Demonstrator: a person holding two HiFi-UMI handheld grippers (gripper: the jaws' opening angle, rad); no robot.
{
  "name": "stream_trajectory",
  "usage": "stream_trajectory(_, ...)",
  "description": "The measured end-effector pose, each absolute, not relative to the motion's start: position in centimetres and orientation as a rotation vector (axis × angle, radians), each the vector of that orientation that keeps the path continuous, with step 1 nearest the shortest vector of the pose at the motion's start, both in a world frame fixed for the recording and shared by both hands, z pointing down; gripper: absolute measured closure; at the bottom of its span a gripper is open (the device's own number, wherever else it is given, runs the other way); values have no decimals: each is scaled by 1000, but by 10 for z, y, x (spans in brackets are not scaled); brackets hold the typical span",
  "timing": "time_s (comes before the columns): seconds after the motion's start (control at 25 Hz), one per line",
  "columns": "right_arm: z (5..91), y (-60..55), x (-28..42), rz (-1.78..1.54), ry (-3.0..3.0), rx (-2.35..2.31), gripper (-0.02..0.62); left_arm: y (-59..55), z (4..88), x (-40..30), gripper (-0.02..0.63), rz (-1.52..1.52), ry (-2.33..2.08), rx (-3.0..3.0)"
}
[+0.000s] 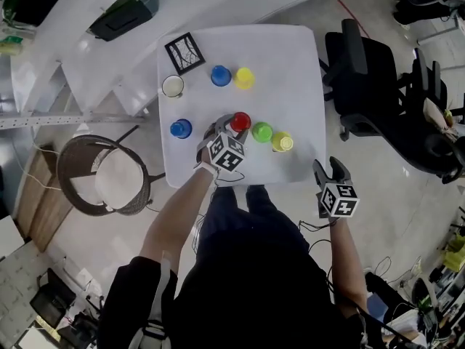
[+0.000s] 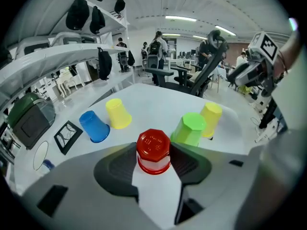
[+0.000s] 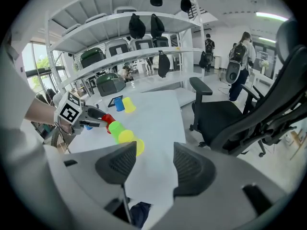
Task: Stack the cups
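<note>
Closest to the eye is the left claw (image 2: 153,158), low over the white square surface (image 1: 290,57), with a small red plastic cup (image 2: 153,145) between its two jaws. The pads seem to lie against both sides of the cup, so I read the claw as clamped on it, though lightly. This cup stands upside down, base up, in the front part of the surface. It is first in a short row, with a light green plastic cup (image 2: 191,128) just beside it and then a yellow plastic cup (image 2: 211,118). Further back, a second yellow cup (image 2: 118,113) and a blue plastic cup (image 2: 94,126) stand side by side. The right claw (image 3: 154,150) hangs off the near right corner, jaws apart and nothing between them.

I judge such a cup to be very light, thin-walled and rather slick, and a hard squeeze would dent it. The wall narrows toward the upturned base, so a hold high up may slide off. A gentle hold on the middle of the wall, on opposite sides, looks safer to me.
</note>
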State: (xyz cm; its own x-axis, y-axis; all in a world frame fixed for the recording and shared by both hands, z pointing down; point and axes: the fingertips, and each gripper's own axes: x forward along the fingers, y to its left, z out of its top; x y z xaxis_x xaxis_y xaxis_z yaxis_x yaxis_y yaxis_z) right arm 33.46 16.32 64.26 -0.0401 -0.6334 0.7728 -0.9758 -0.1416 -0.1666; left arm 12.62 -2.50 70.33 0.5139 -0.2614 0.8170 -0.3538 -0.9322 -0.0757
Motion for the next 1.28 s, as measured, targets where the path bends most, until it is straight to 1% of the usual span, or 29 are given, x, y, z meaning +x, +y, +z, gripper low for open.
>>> stream_trajectory(0.2, 636, 149, 323, 1011, -1710, 1792, 364, -12, 686, 85, 391, 1312, -670, 2594)
stream_trajectory(0.44, 624, 113, 299, 948, -1773, 1750, 369, -1, 686, 5, 391, 1305, -839, 2475)
stream_trajectory(0.64, 620, 97, 280, 907, -1794, 1710, 370, 1, 694, -38, 391, 1319, -914, 2408)
stream_trajectory(0.96, 624, 102, 267, 898, -1777, 1696, 373, -10, 704, -60, 391, 1331, -941, 2386)
stream_trajectory(1.28, 626, 108, 269, 911, -1750, 1719, 374, -14, 706, -60, 390, 1318, -945, 2399)
